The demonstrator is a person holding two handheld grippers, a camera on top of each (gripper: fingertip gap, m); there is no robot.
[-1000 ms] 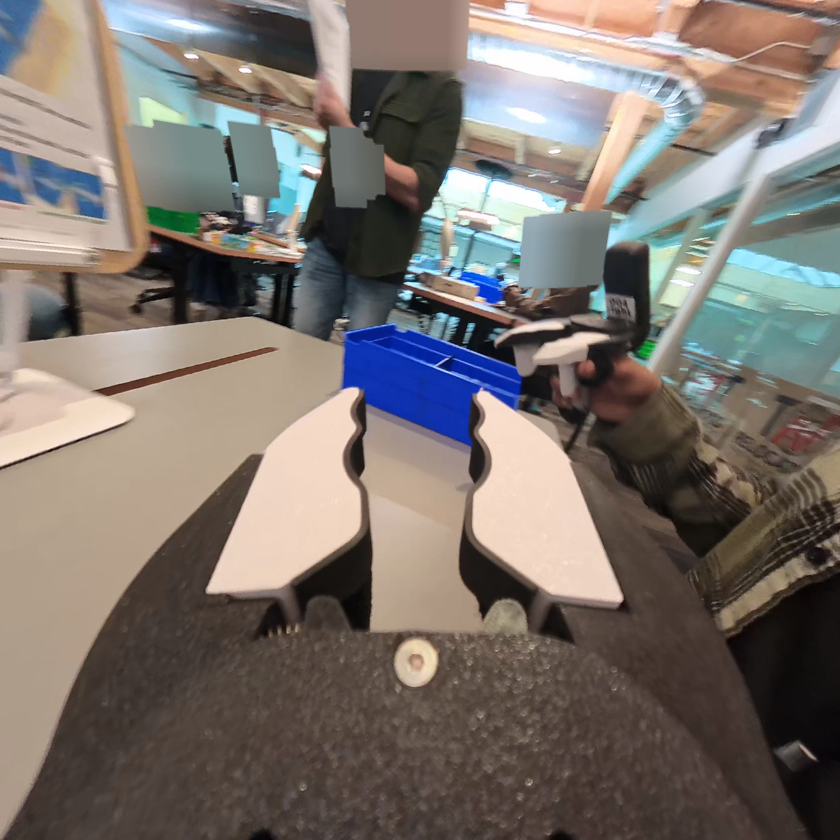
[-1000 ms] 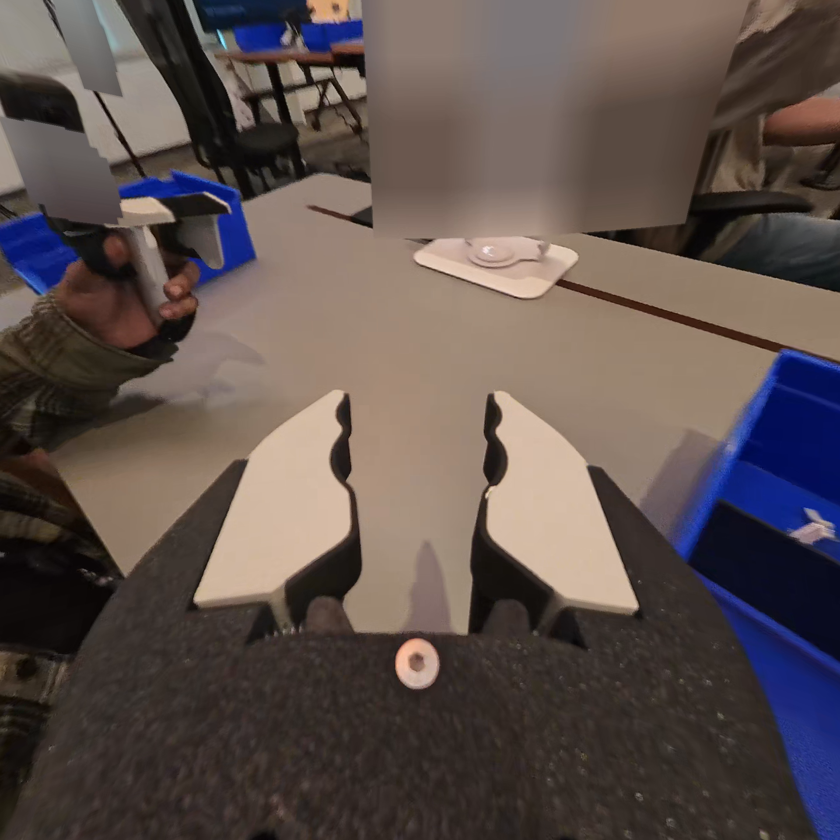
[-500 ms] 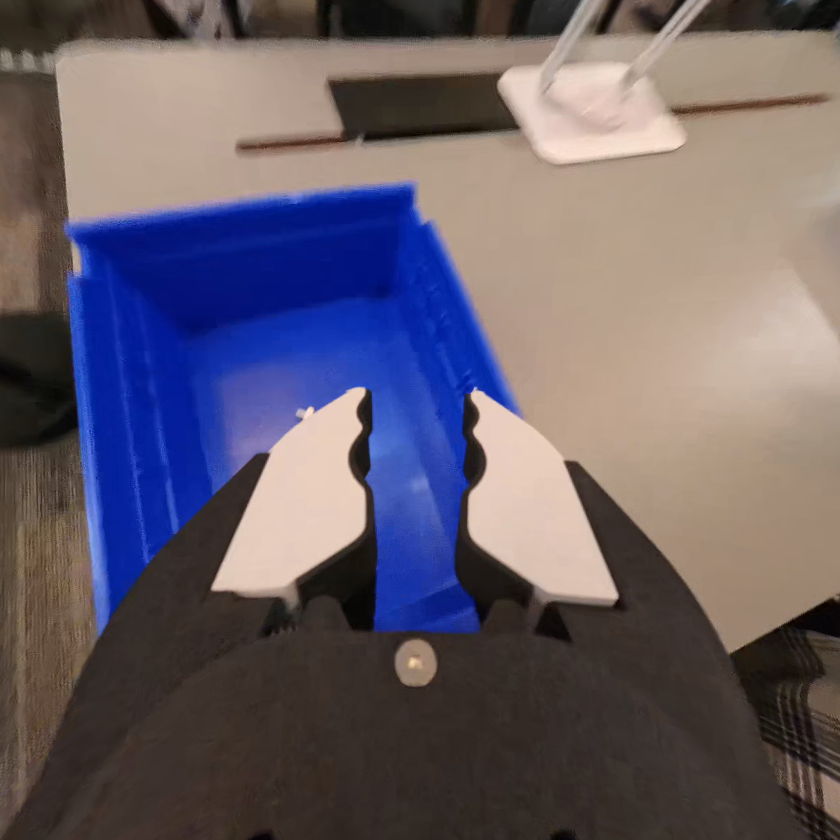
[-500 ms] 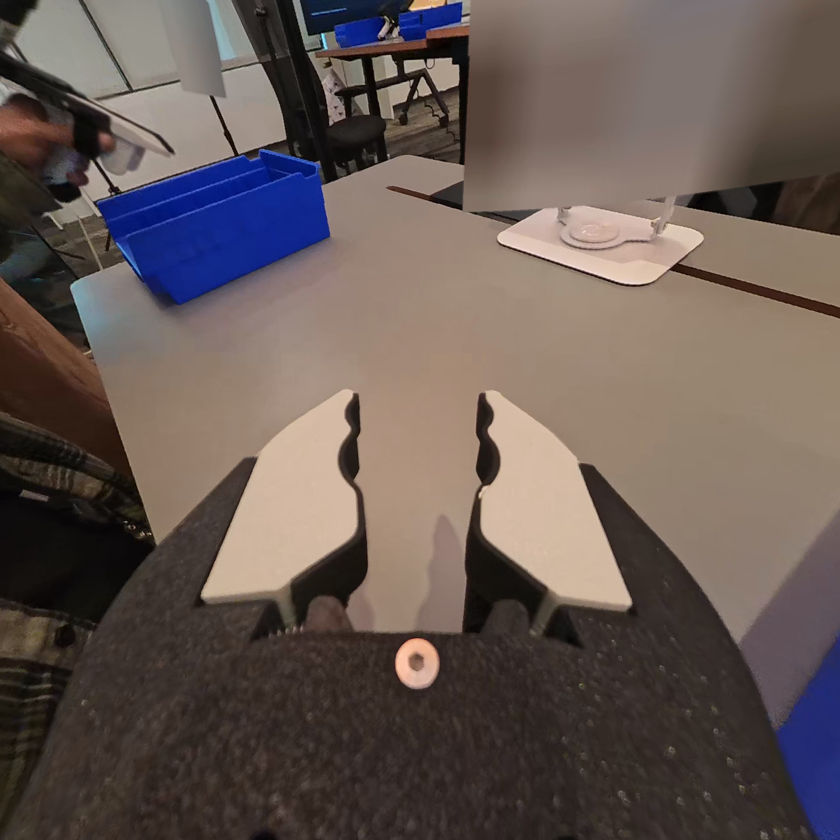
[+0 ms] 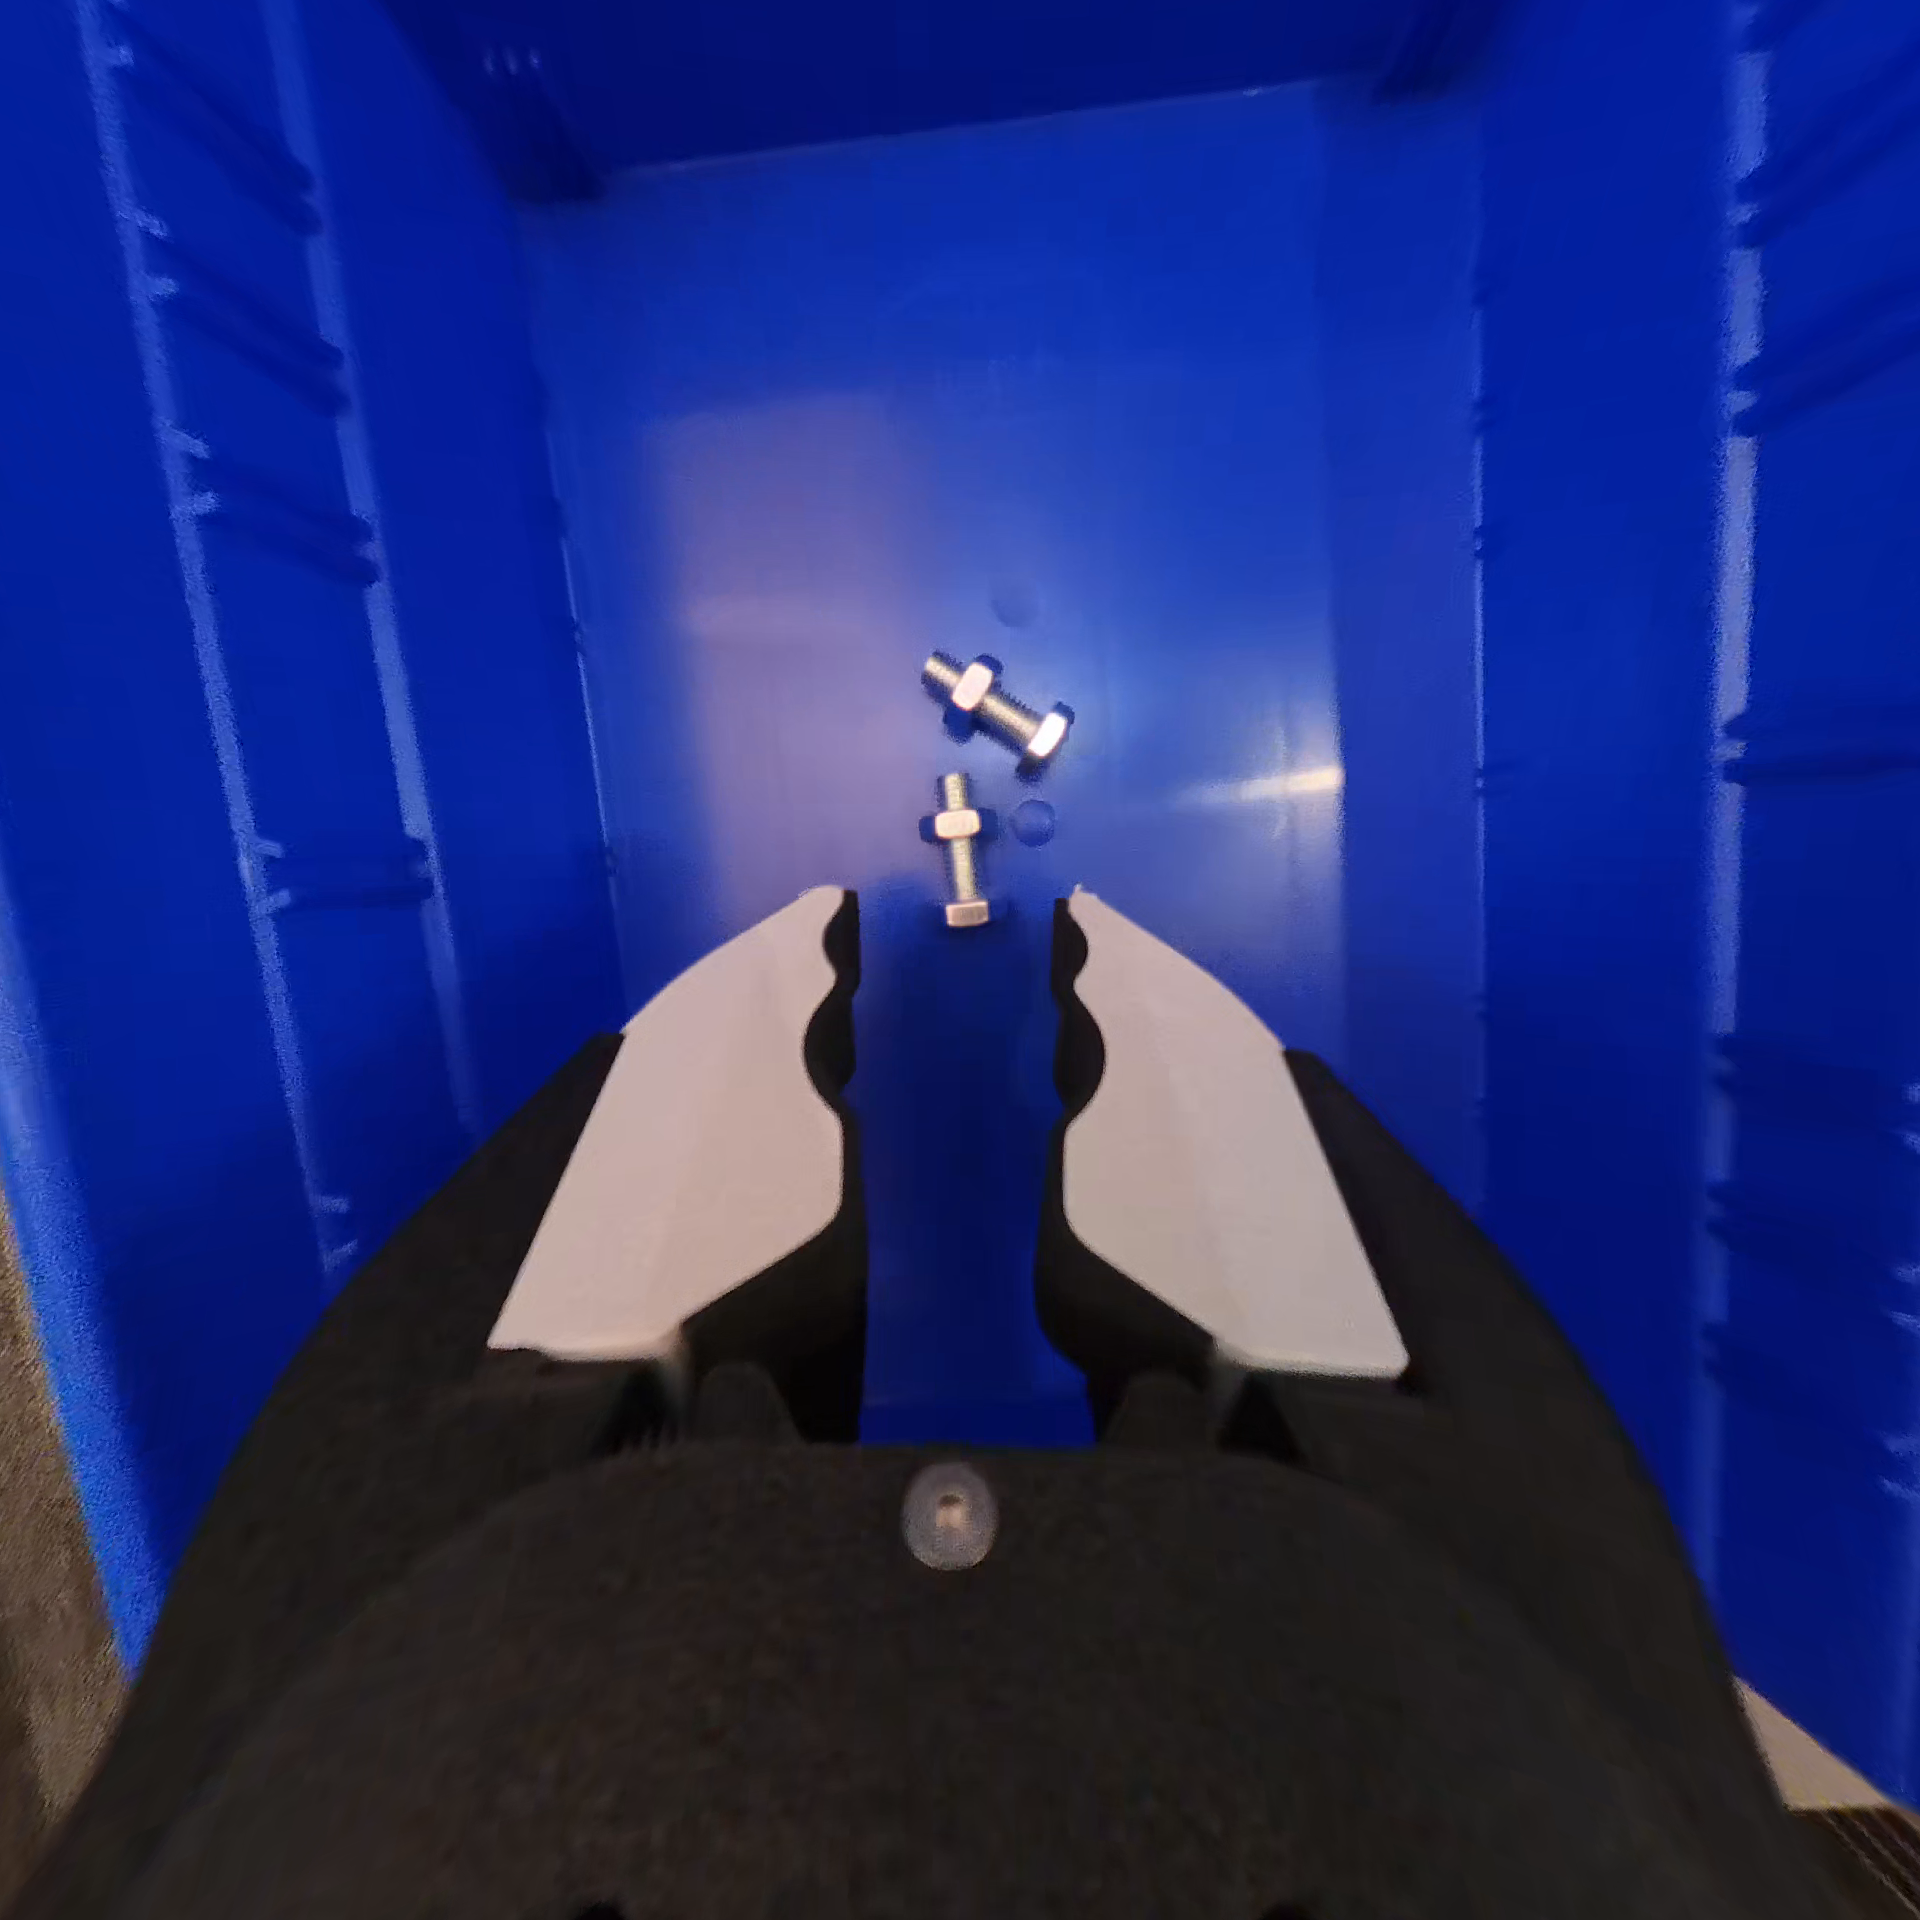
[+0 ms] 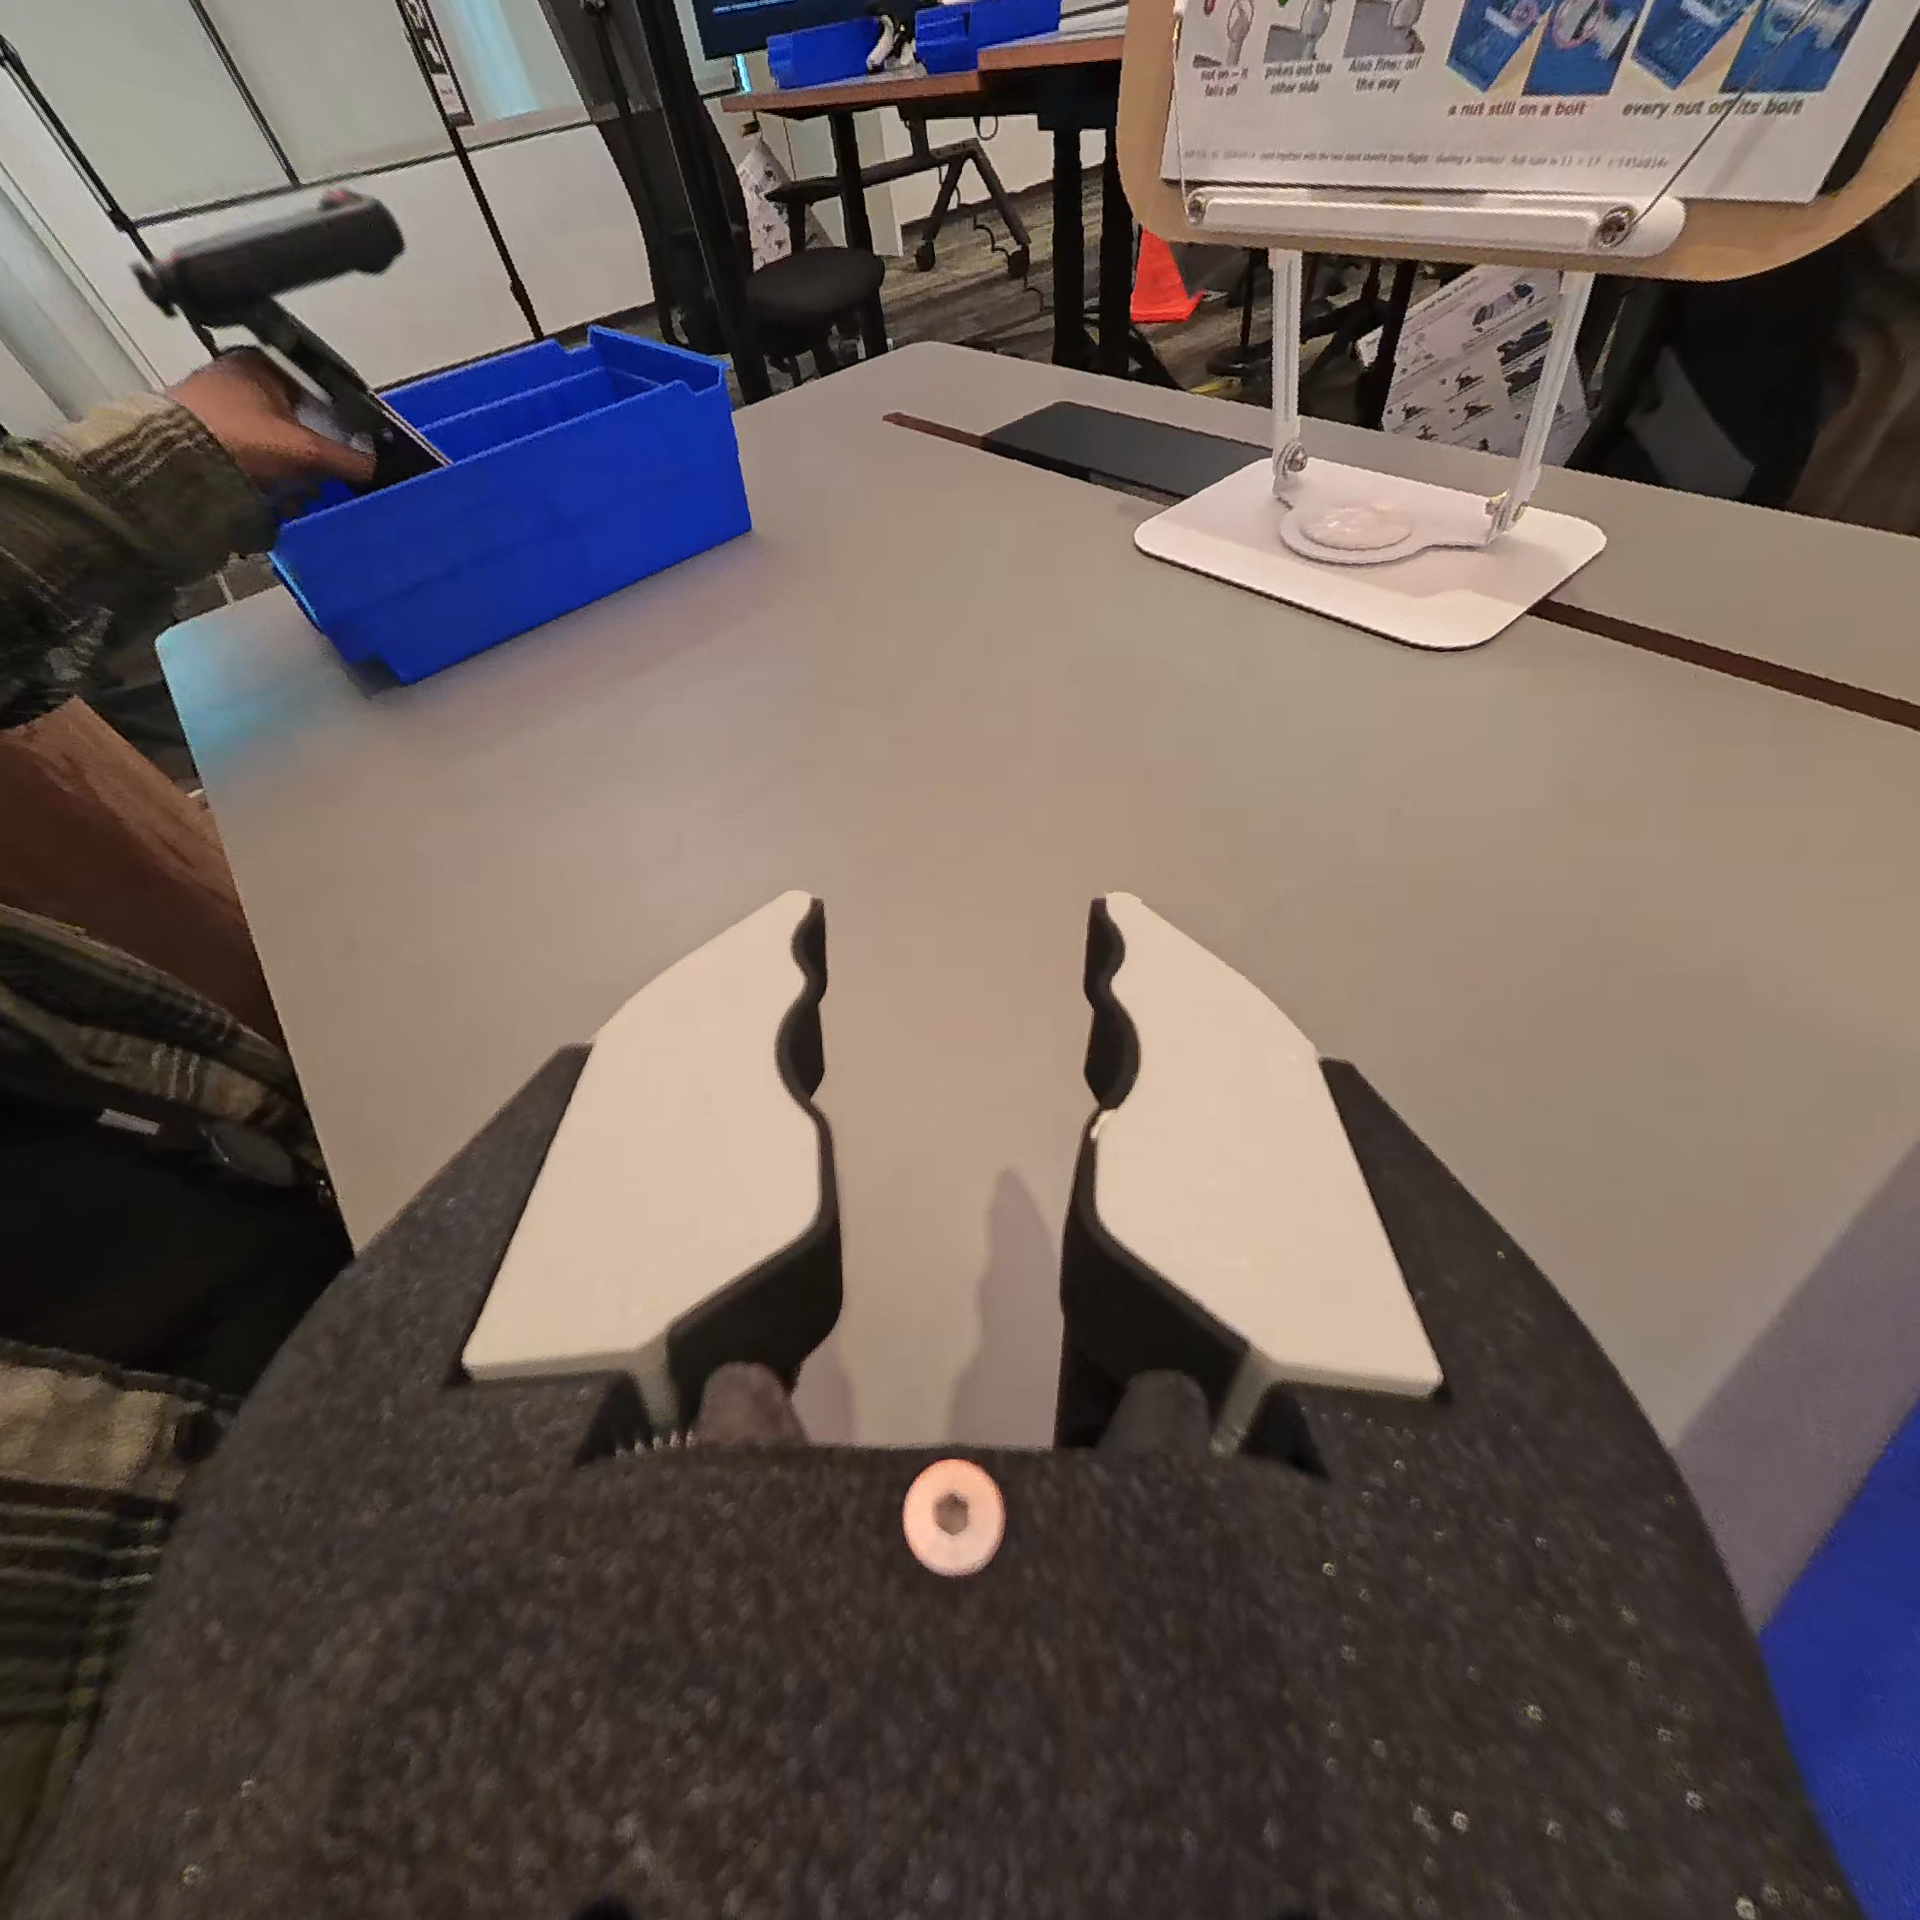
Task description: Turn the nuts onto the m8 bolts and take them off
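Note:
My left gripper (image 5: 956,904) is open and reaches down into a blue bin (image 5: 312,623). Two silver bolts lie on the bin floor, each with a nut on its thread. The nearer bolt (image 5: 961,862) lies just ahead of my fingertips, its head level with them and clear of both pads. The farther bolt (image 5: 997,712) lies slanted behind it. My right gripper (image 6: 956,909) is open and empty above the grey table (image 6: 1039,779). In the right wrist view the left gripper (image 6: 312,353) dips into the same blue bin (image 6: 520,509) at the table's far left corner.
A white stand base (image 6: 1371,561) carries a board with printed sheets (image 6: 1455,104) at the back right. A second blue bin's corner (image 6: 1849,1621) shows at the right edge. A plaid sleeve (image 6: 83,520) is at the left. Desks and stools stand beyond the table. The grippers' ends are close to 65 cm from one another.
My left gripper has swung from above the table down into the blue bin, and the two bolts have come into view. My right gripper has closed a little and tilted up.

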